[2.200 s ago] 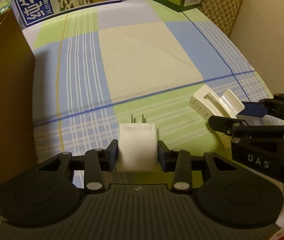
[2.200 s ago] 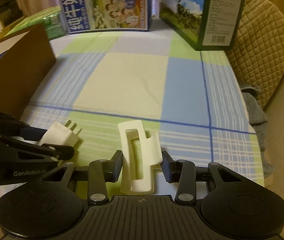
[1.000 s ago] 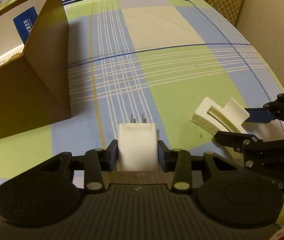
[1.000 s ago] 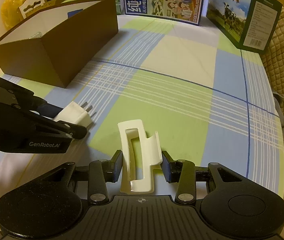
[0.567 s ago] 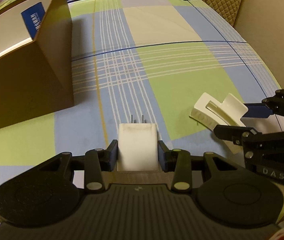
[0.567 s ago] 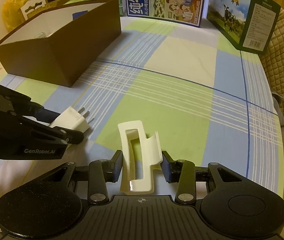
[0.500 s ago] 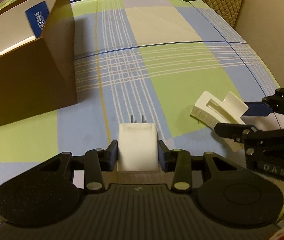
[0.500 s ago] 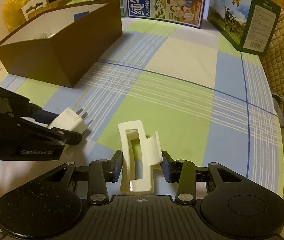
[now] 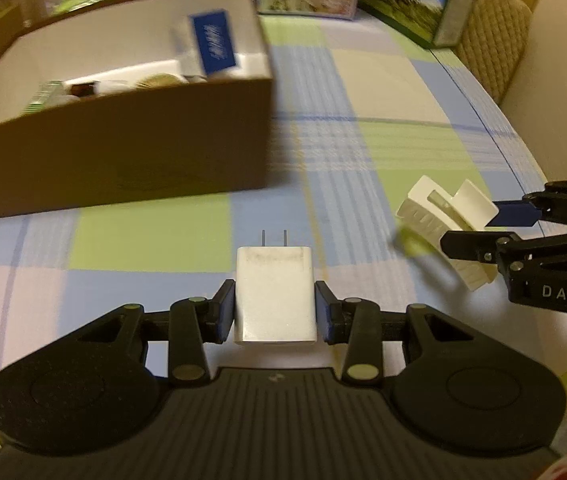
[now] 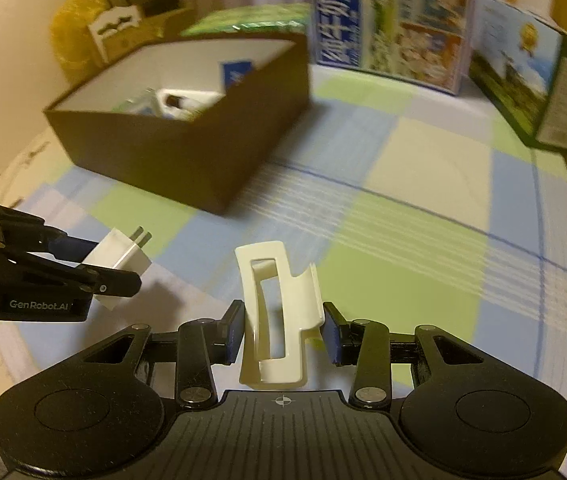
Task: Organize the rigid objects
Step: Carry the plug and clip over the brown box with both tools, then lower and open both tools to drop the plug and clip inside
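Note:
My left gripper (image 9: 275, 312) is shut on a white plug adapter (image 9: 274, 294), prongs pointing away, held above the checked tablecloth (image 9: 403, 92). My right gripper (image 10: 282, 330) is shut on a white plastic clip (image 10: 279, 316) with a long slot. Each gripper shows in the other's view: the right gripper (image 9: 499, 224) with the clip (image 9: 447, 212) at the right edge, the left gripper (image 10: 99, 268) with the adapter (image 10: 121, 258) at the left edge. A brown open box (image 9: 123, 160) with a white inside, holding several small items, stands ahead on the left; the box (image 10: 187, 148) is beyond both grippers.
Printed cartons (image 10: 391, 28) and a dark green carton (image 10: 535, 92) stand at the table's far edge. A quilted chair back (image 9: 491, 48) is at the far right. A yellow bag (image 10: 79, 36) and cardboard boxes sit beyond the table on the left.
Both grippers have risen and moved toward the brown box, each still holding its object. The box now looms larger and its inside has come into view.

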Tool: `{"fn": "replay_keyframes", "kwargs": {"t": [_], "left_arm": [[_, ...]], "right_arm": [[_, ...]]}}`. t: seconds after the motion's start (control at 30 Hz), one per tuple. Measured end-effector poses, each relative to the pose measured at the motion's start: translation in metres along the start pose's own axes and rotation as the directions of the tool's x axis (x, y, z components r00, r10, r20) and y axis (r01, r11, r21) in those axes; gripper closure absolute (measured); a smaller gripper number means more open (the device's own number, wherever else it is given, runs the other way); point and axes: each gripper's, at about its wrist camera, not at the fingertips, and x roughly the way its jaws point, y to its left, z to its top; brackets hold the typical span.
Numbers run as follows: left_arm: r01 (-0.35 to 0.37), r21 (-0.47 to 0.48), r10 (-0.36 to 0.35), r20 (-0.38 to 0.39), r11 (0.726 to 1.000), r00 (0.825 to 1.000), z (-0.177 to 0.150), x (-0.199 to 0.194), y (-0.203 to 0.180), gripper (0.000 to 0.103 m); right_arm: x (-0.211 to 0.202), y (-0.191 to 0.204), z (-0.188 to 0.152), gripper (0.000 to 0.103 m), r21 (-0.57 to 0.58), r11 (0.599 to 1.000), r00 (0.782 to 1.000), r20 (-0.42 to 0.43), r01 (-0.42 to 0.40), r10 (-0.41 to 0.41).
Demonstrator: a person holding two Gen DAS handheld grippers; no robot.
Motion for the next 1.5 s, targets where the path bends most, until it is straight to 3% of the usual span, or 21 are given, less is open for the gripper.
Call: {"fn": "replay_keyframes", "kwargs": {"t": [0.4,0.67,0.9,1.17,1.5], "left_arm": [[-0.037,-0.060,0.046,0.167,0.998,0.985,0.037,-0.069,0.068,0.067],[-0.060,-0.041,0.068,0.233,0.997,0.970,0.072,-0.080,0.108,0.067],[-0.070,-0.035,0.077,0.260,0.997,0.963,0.107,-0.073,0.142,0.067],[-0.059,-0.029,0.063,0.222,0.998,0.973,0.141,-0.040,0.170,0.067],[-0.015,-0.008,0.016,0.101,1.000,0.995,0.151,0.006,0.181,0.067]], "right_arm": [[0.001,0.064,0.083,0.066,-0.079,0.983,0.976,0.129,-0.165,0.174],[0.019,0.083,0.137,0.066,-0.117,0.979,0.966,0.181,-0.166,0.186],[0.043,0.088,0.167,0.066,-0.141,0.980,0.971,0.176,-0.139,0.163],[0.077,0.085,0.190,0.066,-0.096,0.989,0.983,0.136,-0.111,0.123],[0.112,0.083,0.197,0.066,-0.033,0.995,0.993,0.065,-0.094,0.096]]}}
